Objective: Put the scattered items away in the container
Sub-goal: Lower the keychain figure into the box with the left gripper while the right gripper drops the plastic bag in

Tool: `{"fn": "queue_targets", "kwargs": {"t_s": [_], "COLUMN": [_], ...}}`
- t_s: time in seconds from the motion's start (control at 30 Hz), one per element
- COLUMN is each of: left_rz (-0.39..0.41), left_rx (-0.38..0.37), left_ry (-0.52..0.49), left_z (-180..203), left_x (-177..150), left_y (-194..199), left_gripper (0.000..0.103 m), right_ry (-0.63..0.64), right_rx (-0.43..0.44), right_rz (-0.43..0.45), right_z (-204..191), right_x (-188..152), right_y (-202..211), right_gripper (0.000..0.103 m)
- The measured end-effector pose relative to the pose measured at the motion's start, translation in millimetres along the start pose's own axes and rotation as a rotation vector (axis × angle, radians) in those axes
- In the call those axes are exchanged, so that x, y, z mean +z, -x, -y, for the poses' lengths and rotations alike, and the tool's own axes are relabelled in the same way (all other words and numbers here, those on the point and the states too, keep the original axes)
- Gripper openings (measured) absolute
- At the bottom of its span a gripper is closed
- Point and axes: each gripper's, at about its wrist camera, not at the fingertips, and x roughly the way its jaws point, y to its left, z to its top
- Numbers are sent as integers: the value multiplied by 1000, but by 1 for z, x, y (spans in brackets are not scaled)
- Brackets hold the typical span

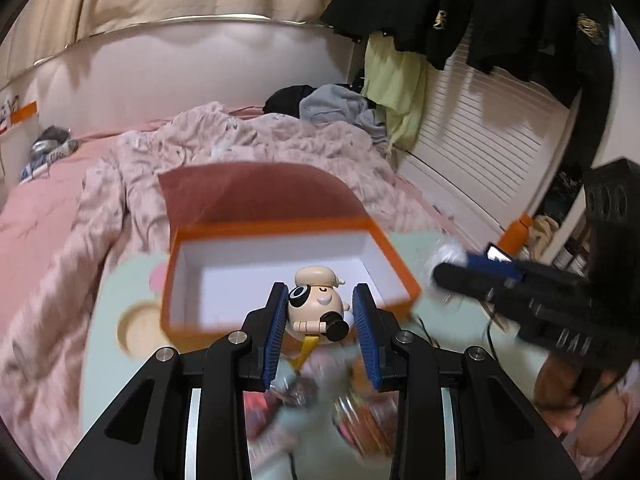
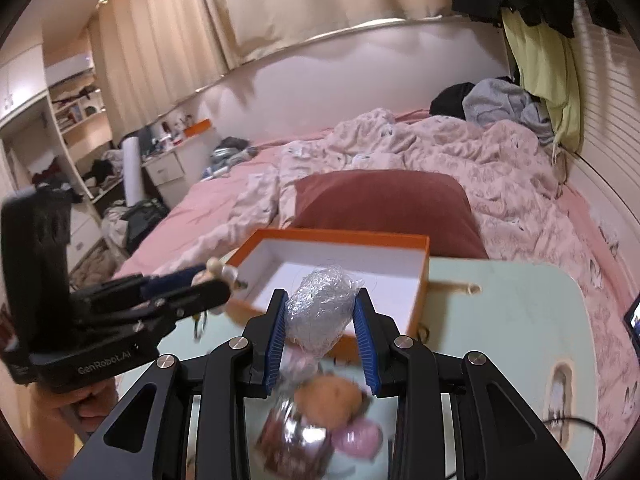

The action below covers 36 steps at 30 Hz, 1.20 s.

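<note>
One orange box (image 1: 288,228), two hand-held grippers (image 1: 320,312)

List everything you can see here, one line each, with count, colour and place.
Orange box: one, orange outside and white inside, open and empty, on the tray table.
Toy figure: one, cream with a black eye patch, between the left gripper's pads, near the box's front wall.
Silver wrapped bundle: one, crinkled silver, between the right gripper's pads, in front of the box.
Scattered items: several, blurred, brown, pink and silvery, on the table below the grippers.
Tray table: one, pale green, on the bed.
Cushion: one, dark red, behind the box.
Quilt: one, pink, rumpled, across the bed.
Clothes: several, black and yellow-green, hanging on the right.
Left gripper: black with blue pads.
Right gripper: black with blue pads.
</note>
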Motion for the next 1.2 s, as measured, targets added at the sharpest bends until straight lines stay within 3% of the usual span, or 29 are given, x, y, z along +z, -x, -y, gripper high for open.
{"fn": "queue_targets", "kwargs": {"t_s": [0.33,0.4,0.47,0.63,0.77,0.87,1.0,1.2], "left_rz": [-102,-118,-124,-96,-52,-47,-76,-141], "left_rx": [65,88,107,78,51,40,42,84], "left_ry": [66,71,80,136,149,117,38,25], "left_z": [-34,-37,-40,-45,-40,-30,-6,8], "left_x": [12,8,6,3,-4,-19,-64,-123], "left_y": [-63,-67,-68,-48,-18,3,27,39], "left_gripper": [35,35,35,55,55,56,60,63], "right_ry": [-26,-39,-65,-59,-8,48,96,28], "right_rx": [-115,-136,-147,-113,-76,-56,-65,-98], "right_rz": [-87,-84,-66,0,3,-17,-69,-215], "right_z": [6,10,14,8,-4,-13,-16,1], "right_x": [10,9,9,4,-7,-27,-65,-119], "right_y": [-68,-71,-66,-35,-5,21,47,53], "right_gripper": [33,46,58,65,67,68,73,73]}}
